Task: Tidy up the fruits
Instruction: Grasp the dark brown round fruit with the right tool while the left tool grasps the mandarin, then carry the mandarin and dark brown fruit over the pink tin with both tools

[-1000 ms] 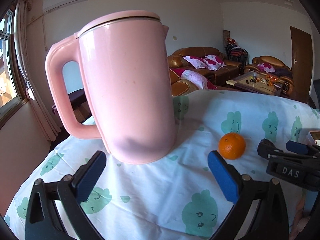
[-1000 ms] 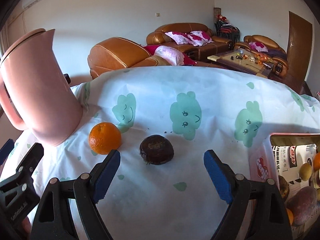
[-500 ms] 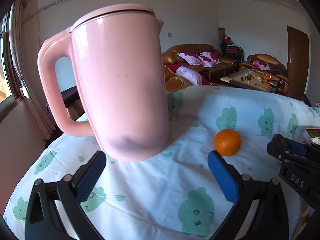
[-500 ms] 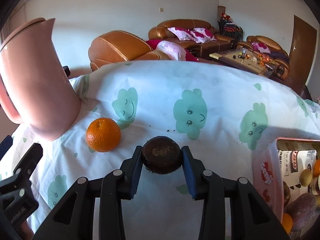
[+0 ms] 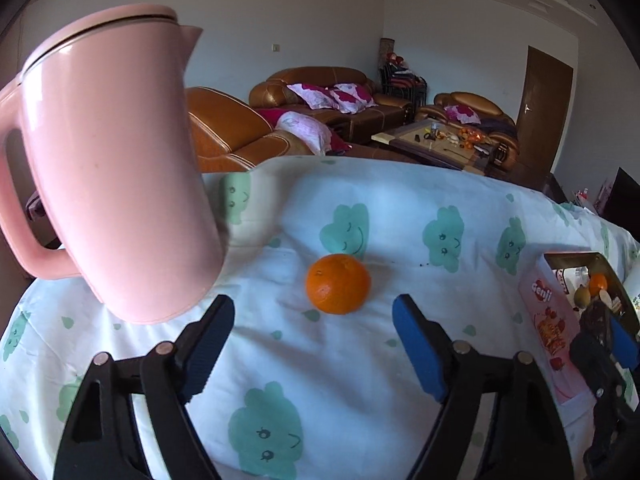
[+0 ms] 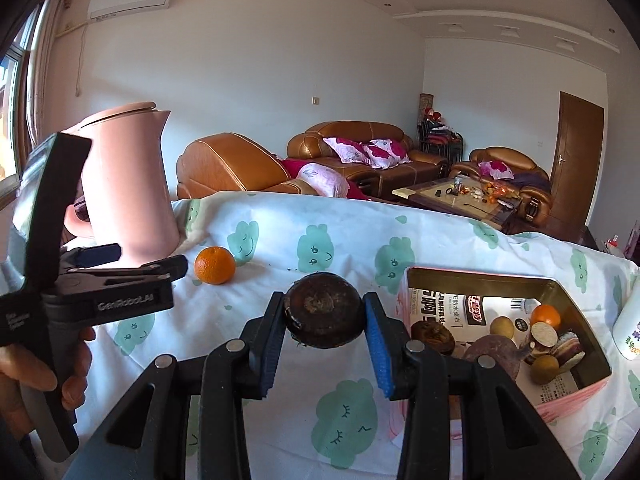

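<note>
Your right gripper [image 6: 325, 322] has the dark brown fruit [image 6: 324, 316] clamped between its blue fingers [image 6: 376, 354], lifted off the desk [image 6: 280, 376] just left of the open box [image 6: 560, 400] that already holds other fruit. The orange [image 5: 338, 284] sits on the cloud-print cloth farther left, beside the pink jug [image 5: 116, 168]. Your left gripper [image 5: 314, 346] points at that orange with its fingers closing, nothing between them, the orange just beyond the tips.
</note>
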